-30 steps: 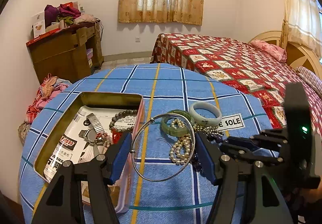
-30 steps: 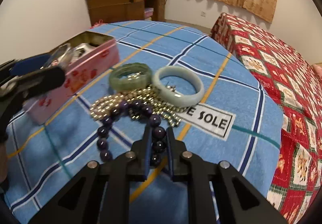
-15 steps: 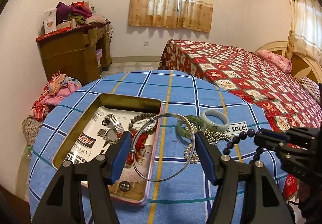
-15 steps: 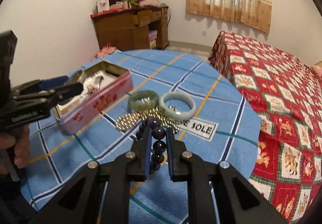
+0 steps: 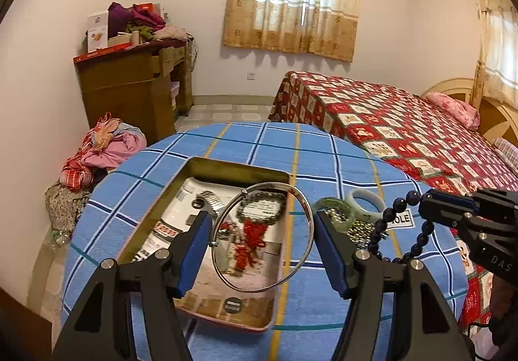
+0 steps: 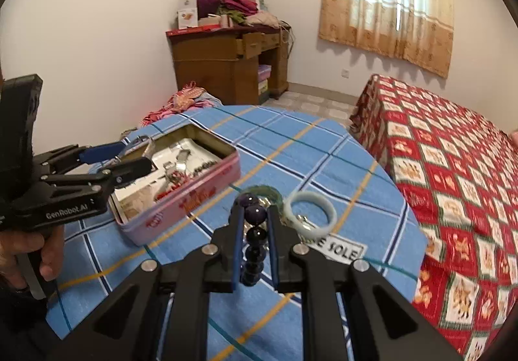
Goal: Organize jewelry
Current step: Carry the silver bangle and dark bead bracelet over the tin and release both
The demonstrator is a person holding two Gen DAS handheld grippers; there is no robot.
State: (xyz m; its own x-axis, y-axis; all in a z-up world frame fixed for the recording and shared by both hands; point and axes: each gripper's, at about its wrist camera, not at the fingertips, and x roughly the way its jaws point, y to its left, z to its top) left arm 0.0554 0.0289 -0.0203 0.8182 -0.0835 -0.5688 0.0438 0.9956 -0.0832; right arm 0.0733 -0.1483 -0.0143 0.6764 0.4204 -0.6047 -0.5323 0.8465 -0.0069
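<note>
Jewelry is split three ways: some already lies in the open tin (image 5: 207,166), some waits on the desk (image 5: 323,147), and two pieces are in the air. The left gripper (image 5: 260,242) has its blue pads spread wide and pressed on opposite sides of a thin silver bangle (image 5: 304,208), which stands roughly upright, facing the camera. In the left wrist view the tin's opening shows straight through the ring, so the bangle looks to hang over the tin, towards its near end; a release there should land it inside. A brown bead bracelet (image 5: 262,199), a watch (image 5: 212,199) and red cord already lie in that box.

The right gripper (image 6: 254,215) is nearly closed on a dark purple bead bracelet (image 6: 255,236), which hangs in a loop below it, clear of the cloth. It is off to the right of the tin, so it has farther to travel, and the left hand is plainly the nearer one. A green bangle (image 6: 273,191), a pale jade bangle (image 6: 327,207) and a strand of small pearl-like beads (image 5: 359,228) remain together on the desk, just right of the tin.
</note>
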